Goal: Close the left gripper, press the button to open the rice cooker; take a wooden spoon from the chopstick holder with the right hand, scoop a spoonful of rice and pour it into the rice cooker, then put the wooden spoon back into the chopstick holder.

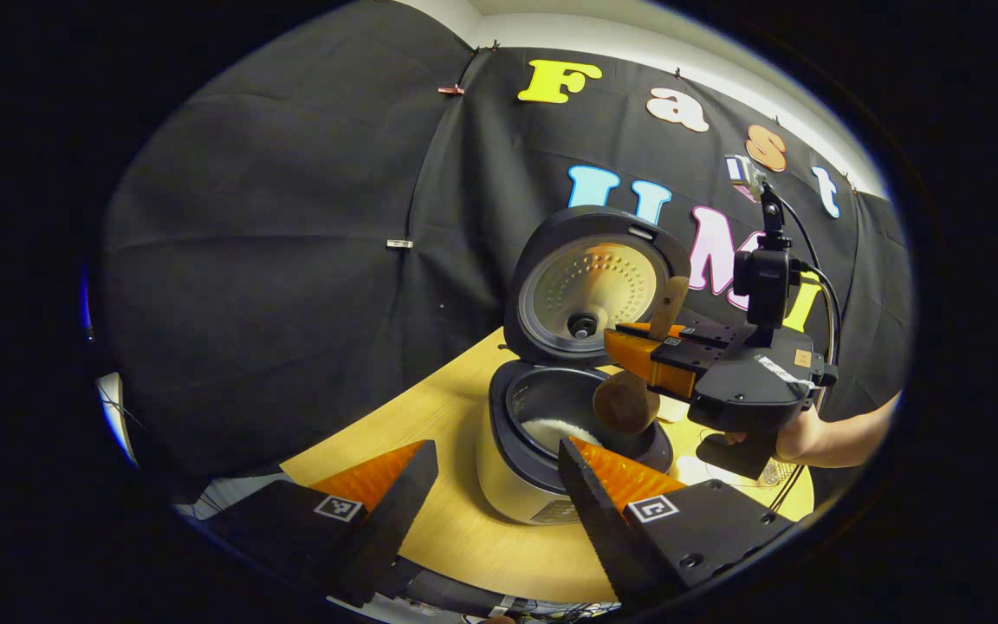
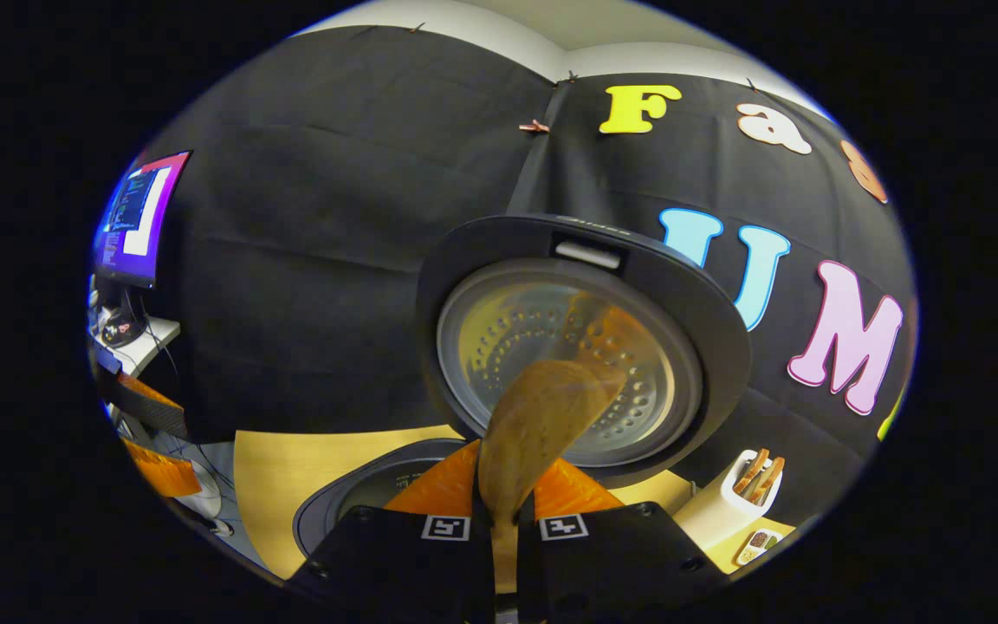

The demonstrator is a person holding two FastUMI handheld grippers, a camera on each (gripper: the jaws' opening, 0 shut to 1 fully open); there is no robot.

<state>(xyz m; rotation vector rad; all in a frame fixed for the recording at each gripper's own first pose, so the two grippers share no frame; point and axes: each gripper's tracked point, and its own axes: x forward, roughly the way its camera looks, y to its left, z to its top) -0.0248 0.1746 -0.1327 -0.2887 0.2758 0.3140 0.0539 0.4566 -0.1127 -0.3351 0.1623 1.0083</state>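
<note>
Presently, wooden spoon (image 1: 638,381) clamped between both fingers of the right hand-held gripper (image 1: 651,355), handle sticking up past the fingers, bowl hanging down over the open rice cooker (image 1: 525,459). Spoon bowl turned on its side, just above the far right part of the inner pot's rim. In the right gripper view, same wooden spoon (image 2: 534,433) rising from between the closed fingers, its bowl close to the lens and overlapping the lid's inner plate. Whether any rice remains on the spoon: cannot tell.

Rice cooker lid (image 1: 590,282) standing fully open and upright behind the pot, perforated metal plate facing forward. White rice (image 1: 555,429) lying in the bottom of the dark inner pot. Cooker set on the light wooden bench (image 1: 430,433), near its back edge against the black cloth wall.

Right hand-held gripper held by a person's hand (image 1: 798,438) at the right of the cooker, forearm reaching in from the right edge, cable trailing from the camera mast on top.

Left hand-held gripper (image 1: 499,468) open, fingers spread well apart, nothing between them, hanging in front of the cooker and clear of it.

Chopstick holder (image 2: 729,507), white, on the bench to the right of the cooker in the right gripper view, wooden utensils standing in it. Small flat item (image 2: 754,546) lying on the bench just in front of the holder, too small to identify. Monitor (image 2: 137,217) lit at the far left beyond the cloth.
</note>
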